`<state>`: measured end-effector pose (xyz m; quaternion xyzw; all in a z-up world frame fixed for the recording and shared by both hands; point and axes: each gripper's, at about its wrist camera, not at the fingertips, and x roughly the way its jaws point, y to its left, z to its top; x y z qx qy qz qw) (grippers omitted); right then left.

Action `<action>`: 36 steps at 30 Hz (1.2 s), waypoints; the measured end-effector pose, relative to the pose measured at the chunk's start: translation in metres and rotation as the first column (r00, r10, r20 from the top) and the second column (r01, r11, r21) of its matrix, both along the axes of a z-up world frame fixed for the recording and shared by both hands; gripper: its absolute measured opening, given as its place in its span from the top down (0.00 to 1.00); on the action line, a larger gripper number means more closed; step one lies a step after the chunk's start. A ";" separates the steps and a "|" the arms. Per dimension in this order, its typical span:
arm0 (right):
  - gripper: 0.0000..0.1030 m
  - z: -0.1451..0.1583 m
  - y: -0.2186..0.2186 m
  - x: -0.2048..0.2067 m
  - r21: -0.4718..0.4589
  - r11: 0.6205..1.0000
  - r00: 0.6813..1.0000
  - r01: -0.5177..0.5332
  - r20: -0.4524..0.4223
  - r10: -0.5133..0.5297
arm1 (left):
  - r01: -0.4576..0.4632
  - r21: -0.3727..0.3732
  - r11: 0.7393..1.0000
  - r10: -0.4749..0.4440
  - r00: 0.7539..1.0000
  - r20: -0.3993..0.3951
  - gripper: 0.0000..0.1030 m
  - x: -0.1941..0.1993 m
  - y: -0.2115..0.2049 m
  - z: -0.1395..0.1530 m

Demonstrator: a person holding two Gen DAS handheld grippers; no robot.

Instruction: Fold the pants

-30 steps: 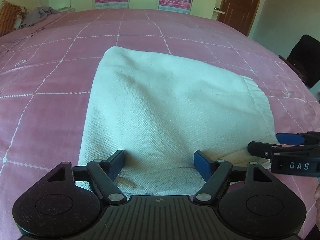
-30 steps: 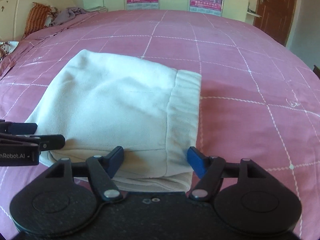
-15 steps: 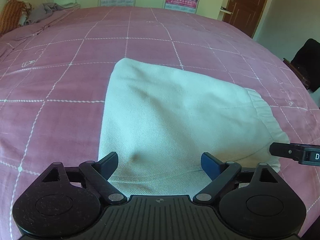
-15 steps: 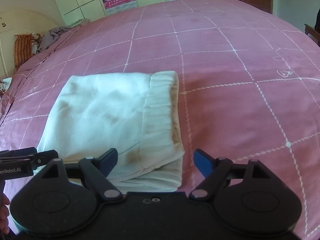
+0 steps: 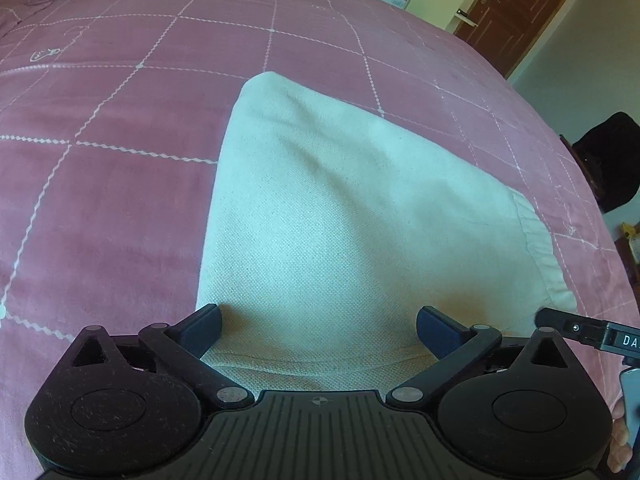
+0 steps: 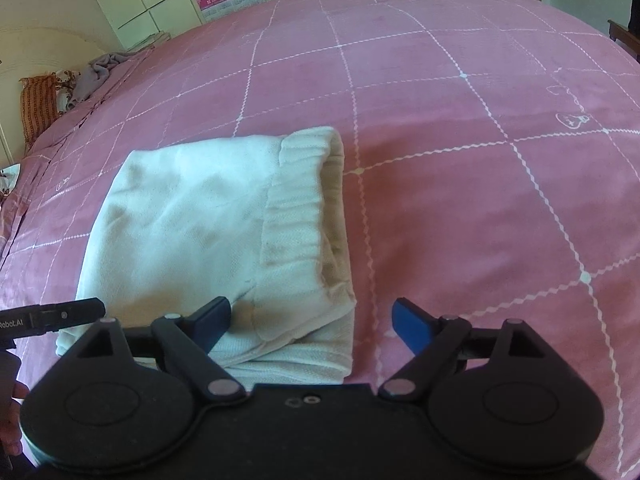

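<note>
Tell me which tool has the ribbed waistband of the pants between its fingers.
The right tool: the waistband lies between its open fingers; the left tool spans only plain cloth.

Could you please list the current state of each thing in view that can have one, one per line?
Pants: folded into a compact stack, lying flat on the bedspread, waistband on the right edge.
Left tongs: open, jaws have just been opening, gripping nothing, over the near edge of the pants.
Right tongs: open, jaws have just been opening, gripping nothing, over the near waistband corner.
Bedspread: spread out.
Door: closed.
</note>
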<state>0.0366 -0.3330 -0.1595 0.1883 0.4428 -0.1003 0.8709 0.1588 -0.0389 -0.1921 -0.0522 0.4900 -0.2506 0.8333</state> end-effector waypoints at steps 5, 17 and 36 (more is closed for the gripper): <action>0.15 -0.005 -0.003 0.003 0.023 1.000 1.000 0.002 -0.006 -0.002 | 0.009 -0.033 0.999 -0.009 1.000 -0.001 0.00 0.000 0.004 -0.005; 0.13 -0.006 0.002 -0.001 0.013 1.000 1.000 -0.005 0.004 0.005 | -0.033 0.016 0.999 0.032 0.998 0.046 0.00 -0.004 0.000 0.007; 0.04 -0.024 -0.031 0.016 0.199 0.980 0.999 0.004 -0.043 0.004 | -0.117 -0.242 0.963 0.071 0.979 -0.190 0.09 0.015 0.023 -0.032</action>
